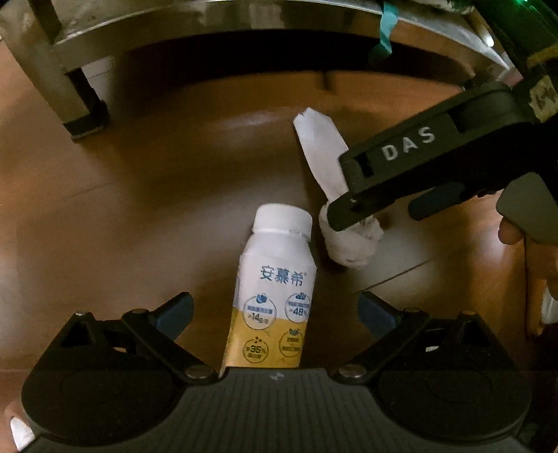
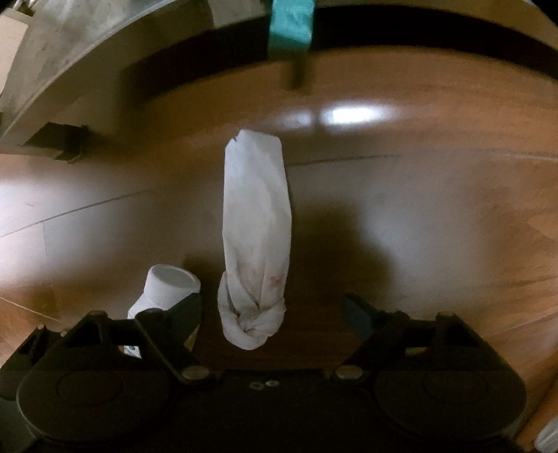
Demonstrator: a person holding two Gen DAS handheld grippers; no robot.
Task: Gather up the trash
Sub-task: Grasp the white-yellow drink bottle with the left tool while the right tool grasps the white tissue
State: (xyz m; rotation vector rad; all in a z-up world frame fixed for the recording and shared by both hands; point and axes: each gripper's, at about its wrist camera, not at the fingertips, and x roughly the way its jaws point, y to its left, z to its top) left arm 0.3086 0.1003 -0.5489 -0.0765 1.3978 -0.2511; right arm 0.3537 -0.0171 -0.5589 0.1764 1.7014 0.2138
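Note:
A white and yellow yogurt bottle point(image 1: 273, 292) lies on the wooden floor between the open fingers of my left gripper point(image 1: 275, 313), cap pointing away. Its cap also shows in the right wrist view point(image 2: 171, 284). A twisted white tissue point(image 2: 256, 244) lies on the floor just right of the bottle; it also shows in the left wrist view point(image 1: 322, 156). My right gripper point(image 2: 272, 315) is open, its fingers on either side of the tissue's knotted near end. In the left wrist view the right gripper point(image 1: 352, 198) comes in from the right over the tissue.
A metal stand with a leg point(image 1: 75, 101) rises at the back left. A teal strap point(image 2: 289, 26) hangs from its rim. The brown floor point(image 2: 436, 209) extends to the right.

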